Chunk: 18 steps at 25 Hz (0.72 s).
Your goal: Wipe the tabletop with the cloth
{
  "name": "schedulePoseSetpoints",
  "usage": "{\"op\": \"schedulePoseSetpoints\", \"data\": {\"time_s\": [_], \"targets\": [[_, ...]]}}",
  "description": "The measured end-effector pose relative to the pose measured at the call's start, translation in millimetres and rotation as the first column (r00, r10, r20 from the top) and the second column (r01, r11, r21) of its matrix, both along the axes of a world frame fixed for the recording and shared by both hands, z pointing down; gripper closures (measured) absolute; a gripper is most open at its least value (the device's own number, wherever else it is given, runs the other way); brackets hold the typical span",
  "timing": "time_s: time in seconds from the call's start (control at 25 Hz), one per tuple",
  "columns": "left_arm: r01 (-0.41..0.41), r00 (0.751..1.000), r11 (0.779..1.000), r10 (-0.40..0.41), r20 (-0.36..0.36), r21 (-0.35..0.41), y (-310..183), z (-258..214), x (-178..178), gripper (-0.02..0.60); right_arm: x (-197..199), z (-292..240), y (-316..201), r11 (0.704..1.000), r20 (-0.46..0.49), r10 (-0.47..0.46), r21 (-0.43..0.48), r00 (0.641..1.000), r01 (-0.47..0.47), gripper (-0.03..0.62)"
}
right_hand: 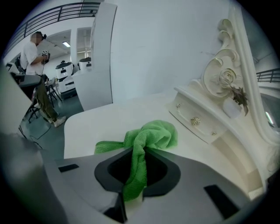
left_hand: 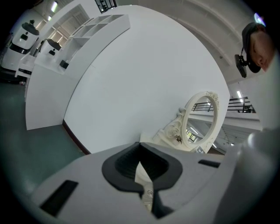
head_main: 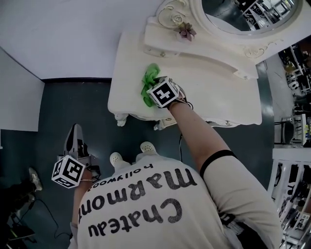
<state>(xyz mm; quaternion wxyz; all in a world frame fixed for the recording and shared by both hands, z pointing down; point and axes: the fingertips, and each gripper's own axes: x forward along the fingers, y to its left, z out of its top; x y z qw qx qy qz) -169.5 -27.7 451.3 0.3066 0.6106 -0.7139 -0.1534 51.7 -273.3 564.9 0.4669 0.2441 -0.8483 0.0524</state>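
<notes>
Here, right gripper (right_hand: 132, 186) clamps green cloth (right_hand: 151, 135) on white tabletop (head_main: 206, 92); left gripper (left_hand: 141, 177), jaws clenched, over dark floor (head_main: 73, 104).

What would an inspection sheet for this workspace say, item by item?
Surface: white dressing table top, ornate and pale.
Job's things: green cloth bunched on the left part of the top.
Clutter: small plant ornament at the mirror's base.
Grippers: right hand-held gripper shut on the cloth; left hand-held gripper shut, nothing in it, held low beside the person, away from the table.
Cables: dark cable on the floor at the far left.
Surroundings: oval mirror, dark floor, white wall, another person far off.
</notes>
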Motion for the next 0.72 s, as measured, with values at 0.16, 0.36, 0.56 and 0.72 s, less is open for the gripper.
{"op": "schedulePoseSetpoints", "data": {"time_s": [0.16, 0.36, 0.56, 0.72], "targets": [[-0.032, 0.999, 0.999, 0.032, -0.003, 0.005, -16, 1, 12, 0.574, 33, 1, -7, 0.999, -0.010, 0.044, -0.003, 0.999, -0.044, 0.530], [-0.079, 0.997, 0.997, 0.079, -0.003, 0.022, -40, -2, 28, 0.574, 77, -1, -13, 0.994, -0.026, 0.113, -0.003, 0.993, -0.113, 0.531], [-0.107, 0.994, 0.994, 0.107, -0.007, 0.024, -56, 0, 41, 0.574, 105, -1, -18, 0.989, -0.038, 0.149, -0.005, 0.988, -0.149, 0.531], [-0.119, 0.993, 0.993, 0.120, -0.016, 0.019, -67, 4, 53, 0.574, 124, -1, -23, 0.987, -0.049, 0.162, -0.008, 0.986, -0.162, 0.531]]}}
